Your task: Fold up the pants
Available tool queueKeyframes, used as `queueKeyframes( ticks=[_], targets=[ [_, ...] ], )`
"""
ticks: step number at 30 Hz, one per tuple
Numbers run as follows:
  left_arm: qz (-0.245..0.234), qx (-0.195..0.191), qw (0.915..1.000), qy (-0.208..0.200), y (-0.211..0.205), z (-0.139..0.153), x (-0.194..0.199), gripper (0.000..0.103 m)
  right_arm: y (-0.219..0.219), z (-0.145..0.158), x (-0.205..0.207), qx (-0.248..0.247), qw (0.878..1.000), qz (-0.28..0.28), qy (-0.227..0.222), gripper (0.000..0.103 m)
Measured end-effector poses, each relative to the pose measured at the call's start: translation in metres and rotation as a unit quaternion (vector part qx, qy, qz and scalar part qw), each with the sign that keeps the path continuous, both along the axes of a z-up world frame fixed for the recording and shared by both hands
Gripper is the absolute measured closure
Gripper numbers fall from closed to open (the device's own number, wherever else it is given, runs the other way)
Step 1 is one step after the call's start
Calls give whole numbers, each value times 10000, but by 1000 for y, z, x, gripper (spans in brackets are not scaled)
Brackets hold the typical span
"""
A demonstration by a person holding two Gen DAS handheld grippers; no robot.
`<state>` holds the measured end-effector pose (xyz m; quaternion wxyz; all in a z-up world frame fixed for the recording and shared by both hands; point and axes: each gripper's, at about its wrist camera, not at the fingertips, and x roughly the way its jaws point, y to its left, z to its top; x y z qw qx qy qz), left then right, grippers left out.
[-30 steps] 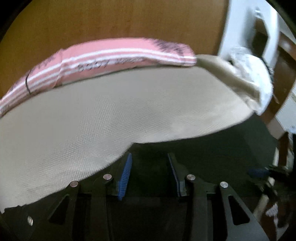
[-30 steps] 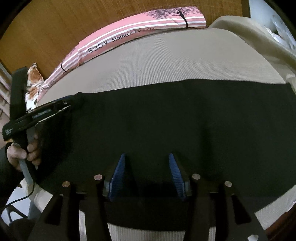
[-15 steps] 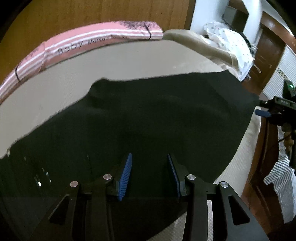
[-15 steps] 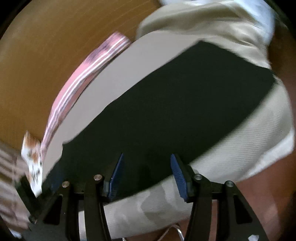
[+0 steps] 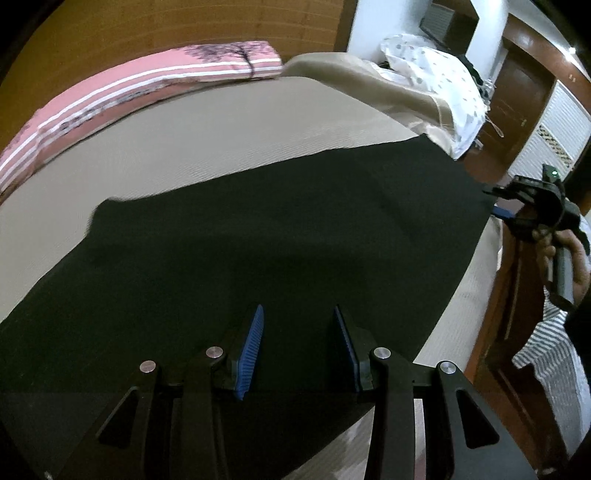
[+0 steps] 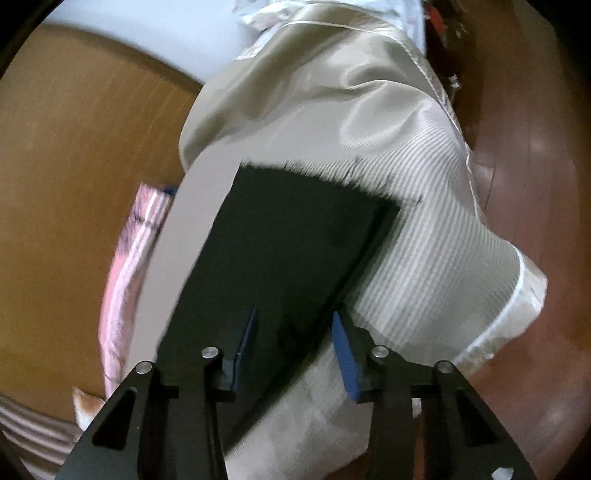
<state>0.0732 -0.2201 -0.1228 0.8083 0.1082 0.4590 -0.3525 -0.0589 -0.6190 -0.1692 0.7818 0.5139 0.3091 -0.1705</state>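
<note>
Black pants (image 5: 258,240) lie spread flat across the beige bed sheet (image 5: 221,129). My left gripper (image 5: 299,350) hovers over their near part, open, with only flat cloth below its blue pads. At the far right of the left wrist view a hand holds my right gripper (image 5: 493,201) at the pants' right end. In the right wrist view, which is rolled, the pants (image 6: 288,251) run away from me. Their long edge passes between the fingers of my right gripper (image 6: 293,347). Its jaws are closing, and the pads do not press on the cloth.
A pink striped pillow (image 5: 147,85) lies along the wooden headboard (image 5: 184,29). A beige satin blanket (image 6: 332,92) and a white dotted cloth (image 5: 436,74) are heaped at the bed's far right corner. Wooden floor (image 6: 535,166) lies past the bed's edge. A striped cloth (image 5: 554,350) hangs at the right.
The left view has swung from the bare sheet to over the pants. The right gripper has rolled and moved to the pants' right end near the bed corner, and its jaws have narrowed.
</note>
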Motion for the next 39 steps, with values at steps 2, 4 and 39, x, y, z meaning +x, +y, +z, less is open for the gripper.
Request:
queueKeyframes(
  ticks=[2, 4, 39],
  targets=[
    [-100, -9, 9999, -33, -14, 1, -1, 62, -12, -2, 2, 0, 10000, -74, -34, 72],
    [-188, -6, 9998, -35, -25, 0, -2, 62, -23, -2, 7, -30, 9999, -109, -34, 76],
    [1796, -1154, 9750, 623, 171, 13, 10, 62, 350, 54, 143, -615, 8754, 4794, -48, 93]
  ],
)
